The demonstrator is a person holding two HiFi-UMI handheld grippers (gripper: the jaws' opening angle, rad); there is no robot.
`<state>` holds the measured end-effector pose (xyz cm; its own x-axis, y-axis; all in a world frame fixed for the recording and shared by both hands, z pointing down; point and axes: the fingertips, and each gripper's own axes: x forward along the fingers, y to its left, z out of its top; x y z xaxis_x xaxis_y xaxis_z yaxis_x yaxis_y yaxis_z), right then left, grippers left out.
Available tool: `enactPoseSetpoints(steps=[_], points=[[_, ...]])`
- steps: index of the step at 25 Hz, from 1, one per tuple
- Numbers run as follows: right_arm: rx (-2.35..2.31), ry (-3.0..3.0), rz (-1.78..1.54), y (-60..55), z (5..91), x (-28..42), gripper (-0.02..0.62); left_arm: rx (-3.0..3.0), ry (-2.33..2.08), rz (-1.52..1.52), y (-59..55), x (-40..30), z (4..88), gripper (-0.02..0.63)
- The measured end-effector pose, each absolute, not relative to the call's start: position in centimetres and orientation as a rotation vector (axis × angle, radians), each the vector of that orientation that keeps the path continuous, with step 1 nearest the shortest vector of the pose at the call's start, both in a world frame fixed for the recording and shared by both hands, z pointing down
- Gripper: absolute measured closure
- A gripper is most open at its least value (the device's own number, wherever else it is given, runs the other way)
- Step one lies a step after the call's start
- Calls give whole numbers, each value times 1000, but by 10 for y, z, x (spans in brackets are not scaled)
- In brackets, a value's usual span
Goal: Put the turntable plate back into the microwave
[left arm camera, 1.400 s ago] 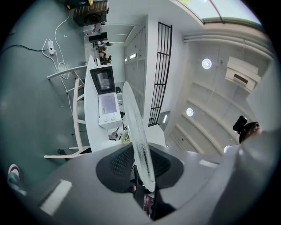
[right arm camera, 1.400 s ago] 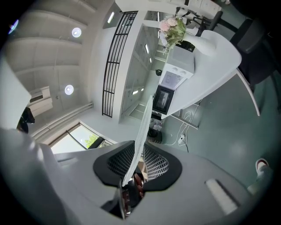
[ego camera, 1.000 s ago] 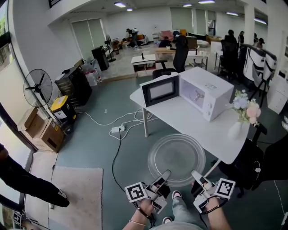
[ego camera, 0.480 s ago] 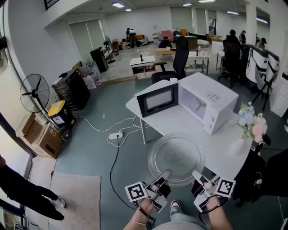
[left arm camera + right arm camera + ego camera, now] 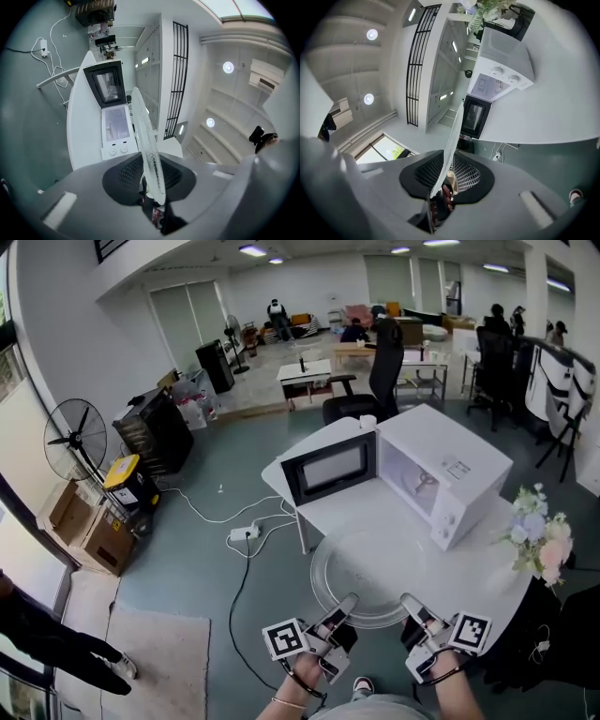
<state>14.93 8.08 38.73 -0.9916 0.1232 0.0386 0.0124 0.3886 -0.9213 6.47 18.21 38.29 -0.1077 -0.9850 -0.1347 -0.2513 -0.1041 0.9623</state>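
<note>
- Turntable plate, clear glass, hangs roughly level over the near edge of the white worktop, just short of the microwave.
- Left gripper pinches the plate's near rim on its left side; the left gripper view shows the glass edge-on between the fingers, which press on it.
- Right gripper clamps the near rim on the right side in the same way.
- Microwave door stands swung open, with the cavity facing the plate.

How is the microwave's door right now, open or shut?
Open. The door stands swung out to the side of the microwave, and its white inside shows.
</note>
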Motion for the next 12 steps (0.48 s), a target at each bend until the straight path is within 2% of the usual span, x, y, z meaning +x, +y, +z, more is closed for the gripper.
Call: enactPoseSetpoints(steps=[12], points=[[-138, -2515, 1713, 38, 392, 95, 525, 1411, -1421, -1271, 136, 12, 389, 552]])
